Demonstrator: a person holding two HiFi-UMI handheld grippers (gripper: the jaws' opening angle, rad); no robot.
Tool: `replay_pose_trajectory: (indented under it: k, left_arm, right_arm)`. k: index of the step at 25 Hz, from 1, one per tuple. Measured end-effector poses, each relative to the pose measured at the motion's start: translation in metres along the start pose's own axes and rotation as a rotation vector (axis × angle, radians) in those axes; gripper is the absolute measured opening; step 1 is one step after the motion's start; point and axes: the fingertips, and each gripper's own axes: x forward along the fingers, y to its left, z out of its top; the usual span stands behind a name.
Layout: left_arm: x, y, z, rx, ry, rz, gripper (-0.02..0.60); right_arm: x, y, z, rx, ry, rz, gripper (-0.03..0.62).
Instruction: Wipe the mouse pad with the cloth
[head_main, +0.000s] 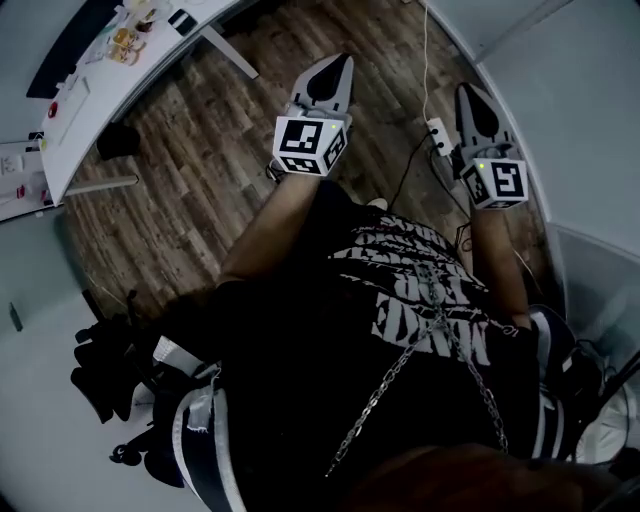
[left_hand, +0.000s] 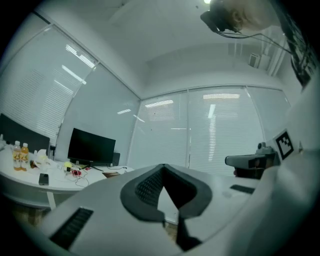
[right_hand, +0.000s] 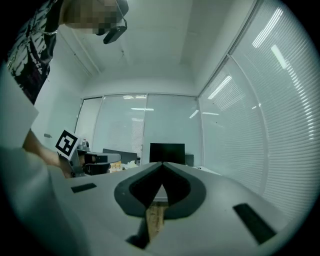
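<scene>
While the person stood over the wood floor, both tools were out in front, level, side by side and well apart. The left gripper had its jaws pressed together, tips meeting, and nothing sat between them. It was the same on the right gripper: jaws shut tight, tips touching, holding nothing at all.

And the desk? It was off to the left, well clear of both grippers. From the left gripper view you could see a dark monitor on it, two bottles at the far left end, and a phone lying flat near the front edge. A little clutter sat between the phone and the monitor.

Neither the mouse pad nor the cloth could be picked out in any view. The things on the desk were too small and dim to tell apart.

On the floor a power strip lay just beside the right gripper in the head view, with a white cable running up from it. Blinds covered the glass wall ahead. The person's black shirt filled the lower frame, and a chain hung across it.
</scene>
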Motion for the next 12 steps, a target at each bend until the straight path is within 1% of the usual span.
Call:
replay_pose_trajectory:
  k: [3,7,12]
  left_arm:
    - [0.003,0.007,-0.006,-0.046,0.024,0.049,0.005]
    - [0.006,0.017,-0.005,-0.032,0.032,0.081,0.005]
    - [0.006,0.038,-0.014,-0.031,0.044,0.112,0.005]
  right_arm:
    - [0.009,-0.009,0.004,0.012,-0.009,0.031,-0.005]
    - [0.024,-0.015,0.004,0.023,-0.011,0.048,-0.005]
    - [0.045,-0.02,-0.018,0.052,0.01,0.05,-0.005]
